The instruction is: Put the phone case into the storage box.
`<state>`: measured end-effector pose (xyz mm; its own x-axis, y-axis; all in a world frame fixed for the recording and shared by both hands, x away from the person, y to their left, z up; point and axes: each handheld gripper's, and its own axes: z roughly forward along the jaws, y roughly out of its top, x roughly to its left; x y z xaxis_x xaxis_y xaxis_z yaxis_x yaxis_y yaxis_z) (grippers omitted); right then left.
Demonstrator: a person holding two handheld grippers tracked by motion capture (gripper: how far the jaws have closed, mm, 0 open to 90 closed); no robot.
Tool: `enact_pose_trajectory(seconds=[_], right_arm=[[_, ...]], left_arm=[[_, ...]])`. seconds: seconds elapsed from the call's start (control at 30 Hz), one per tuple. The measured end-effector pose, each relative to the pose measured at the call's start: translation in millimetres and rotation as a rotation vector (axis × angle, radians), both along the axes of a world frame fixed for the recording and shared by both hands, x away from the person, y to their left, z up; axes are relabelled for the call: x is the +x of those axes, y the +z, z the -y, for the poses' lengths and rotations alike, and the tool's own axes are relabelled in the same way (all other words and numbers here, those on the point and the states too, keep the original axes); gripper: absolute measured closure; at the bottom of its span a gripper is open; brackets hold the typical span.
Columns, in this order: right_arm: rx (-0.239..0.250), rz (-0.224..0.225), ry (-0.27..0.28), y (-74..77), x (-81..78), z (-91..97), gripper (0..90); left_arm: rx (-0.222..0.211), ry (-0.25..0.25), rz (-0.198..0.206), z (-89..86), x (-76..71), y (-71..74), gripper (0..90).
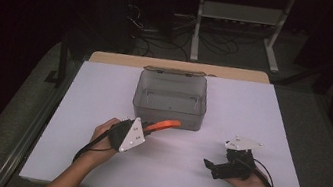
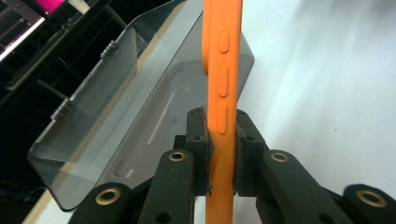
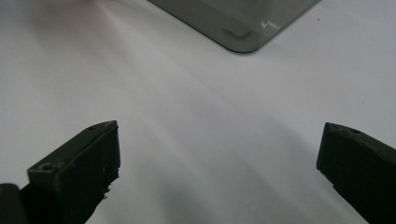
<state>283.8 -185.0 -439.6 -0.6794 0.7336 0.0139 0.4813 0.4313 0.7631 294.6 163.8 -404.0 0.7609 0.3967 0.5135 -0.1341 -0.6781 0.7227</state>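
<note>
A: While the left gripper (image 1: 148, 128) is hanging just in front of the smoky box (image 1: 169, 105), what is it carrying?

B: It is clamping an orange phone case (image 2: 221, 93) — the pads are pressing on its two flat faces near one end, and the rest is sticking out toward the box's near wall, above the white table (image 1: 105, 84).

A: How is the case likely to be behaving in that grip?

B: It is looking light and rubbery, so it is probably flexing a little and not slipping much. Gripping across the faces near the end, as now, is leaving the long part free to sag — a hold closer to the middle, clear of the side buttons, would likely be steadier.

A: And the right gripper (image 1: 216, 168)?

B: It is resting low on the table at the right, well apart from the box, with its jaws standing wide and nothing between them.
</note>
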Motion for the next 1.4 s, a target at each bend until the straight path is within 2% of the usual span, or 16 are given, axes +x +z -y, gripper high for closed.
enact_pose_trajectory(seconds=[0.3, 0.9, 1.1, 1.23, 1.4], right_arm=[[0.000, -0.001, 0.002, -0.1, -0.1, -0.1, 0.0], [-0.005, -0.003, 0.004, -0.7, -0.3, -0.8, 0.0], [-0.004, -0.004, 0.003, -0.7, -0.4, -0.6, 0.0], [-0.004, -0.003, 0.003, -0.6, -0.3, -0.3, 0.0], [-0.002, -0.004, 0.001, -0.6, -0.6, -0.3, 0.0]], left_arm=[[-0.071, 0.006, -0.081, -5.4, 5.4, 2.6, 79.8], [-0.259, 0.012, -0.269, -17.0, 17.4, 5.8, 79.8], [-0.296, 0.016, -0.321, -20.4, 21.6, 5.8, 79.8], [-0.342, 0.013, -0.362, -23.3, 24.0, 5.7, 79.8], [-0.361, 0.011, -0.381, -26.3, 25.6, 6.1, 79.8]])
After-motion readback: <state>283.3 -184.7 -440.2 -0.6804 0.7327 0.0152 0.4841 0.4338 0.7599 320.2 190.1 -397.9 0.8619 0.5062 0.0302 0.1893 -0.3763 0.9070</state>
